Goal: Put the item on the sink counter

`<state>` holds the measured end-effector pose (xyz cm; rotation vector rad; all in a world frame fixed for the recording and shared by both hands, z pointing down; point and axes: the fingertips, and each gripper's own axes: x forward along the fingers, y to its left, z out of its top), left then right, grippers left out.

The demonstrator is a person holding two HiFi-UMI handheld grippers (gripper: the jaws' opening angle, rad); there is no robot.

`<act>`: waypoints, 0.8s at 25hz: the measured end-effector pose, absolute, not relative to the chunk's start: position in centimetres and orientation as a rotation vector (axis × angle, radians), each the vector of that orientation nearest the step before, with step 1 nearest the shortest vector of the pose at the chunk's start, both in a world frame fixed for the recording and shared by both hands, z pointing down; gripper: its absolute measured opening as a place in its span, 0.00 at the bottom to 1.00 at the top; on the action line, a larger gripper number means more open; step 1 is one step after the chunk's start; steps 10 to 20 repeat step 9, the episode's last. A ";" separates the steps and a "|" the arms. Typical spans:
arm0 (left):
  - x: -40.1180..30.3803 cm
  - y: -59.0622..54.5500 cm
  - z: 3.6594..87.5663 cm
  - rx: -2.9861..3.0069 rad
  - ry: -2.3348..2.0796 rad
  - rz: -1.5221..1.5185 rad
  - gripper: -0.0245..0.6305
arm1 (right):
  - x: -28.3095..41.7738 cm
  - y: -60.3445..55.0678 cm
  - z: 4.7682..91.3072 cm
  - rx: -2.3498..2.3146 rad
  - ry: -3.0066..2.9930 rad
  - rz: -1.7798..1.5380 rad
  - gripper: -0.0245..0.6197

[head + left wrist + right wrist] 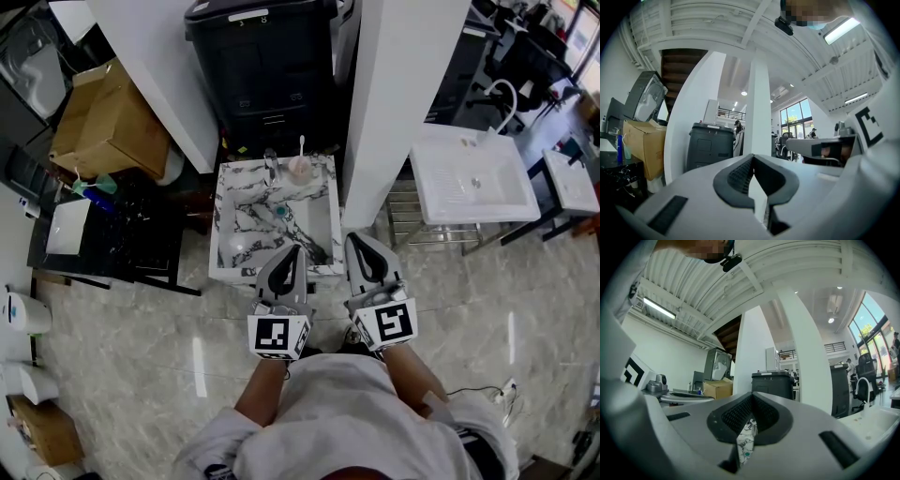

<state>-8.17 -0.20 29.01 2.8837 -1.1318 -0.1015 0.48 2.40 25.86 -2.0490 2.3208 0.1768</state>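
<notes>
Just in front of the sink counter [230, 192], you are holding the left gripper [296, 249] and right gripper [356, 238] side by side, jaws pressed together and empty, likely resting between moves. A pink cup [298, 167], probably the item, is standing on the counter's back edge beside the faucet [271, 167].

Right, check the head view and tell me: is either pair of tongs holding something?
No, the left tongs and right tongs are both closed and empty, near the front of the white-and-black marble sink.
</notes>
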 end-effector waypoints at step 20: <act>-8.5 -0.8 29.0 2.888 -1.129 -0.114 0.05 | 0.0 1.6 25.9 -2.045 2.333 0.193 0.04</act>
